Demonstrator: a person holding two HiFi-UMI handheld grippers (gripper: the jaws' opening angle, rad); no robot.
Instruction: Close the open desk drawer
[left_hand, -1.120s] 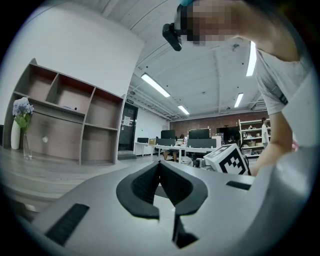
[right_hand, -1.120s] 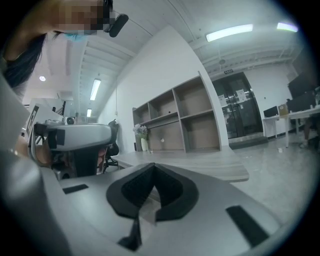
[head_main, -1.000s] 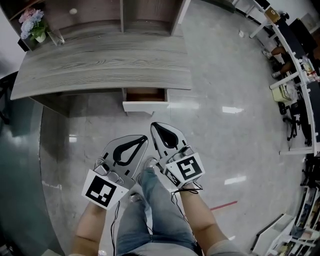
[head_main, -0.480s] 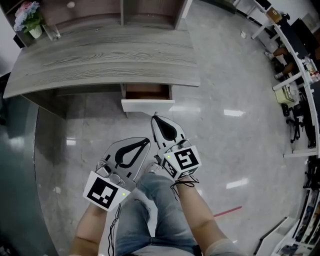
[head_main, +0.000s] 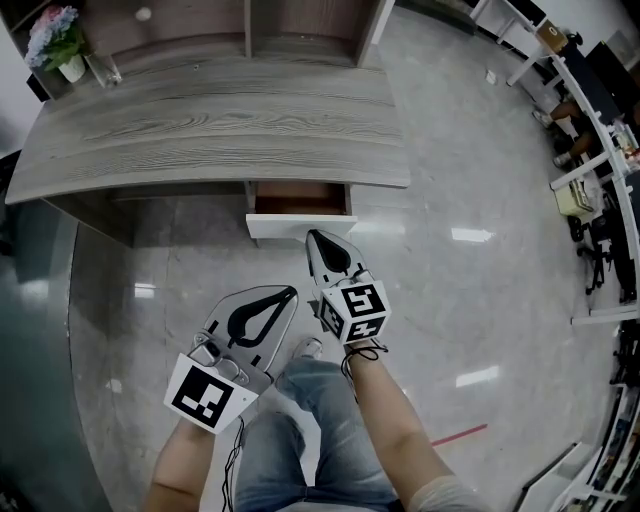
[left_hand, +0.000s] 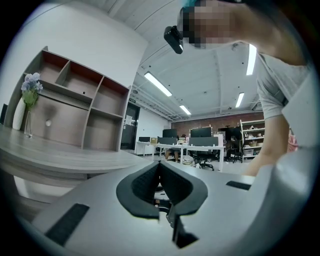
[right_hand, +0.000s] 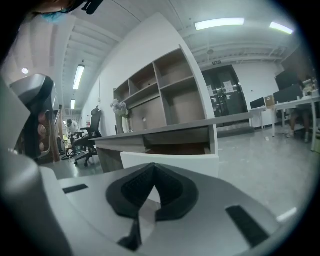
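The grey wood desk (head_main: 200, 130) has one drawer (head_main: 300, 226) pulled out under its front edge, white front and brown inside. My right gripper (head_main: 311, 235) is shut on nothing, its tip just in front of the drawer's white front; whether it touches is unclear. In the right gripper view the drawer front (right_hand: 170, 159) fills the space right behind the shut right gripper (right_hand: 154, 166). My left gripper (head_main: 293, 291) hangs lower and to the left, shut and empty, well short of the drawer. The left gripper view shows the left gripper (left_hand: 160, 163) pointing past the desk edge (left_hand: 60, 160).
A shelf unit (head_main: 250, 25) stands behind the desk, with a flower vase (head_main: 58, 45) at its far left corner. The person's jeans-clad legs (head_main: 300, 430) are below the grippers. Office desks and chairs (head_main: 590, 120) line the right side. A red line (head_main: 455, 435) marks the glossy floor.
My right gripper has moved forward, from mid-floor up to the drawer's white front. The left gripper has stayed about where it was. The drawer looks equally far out.
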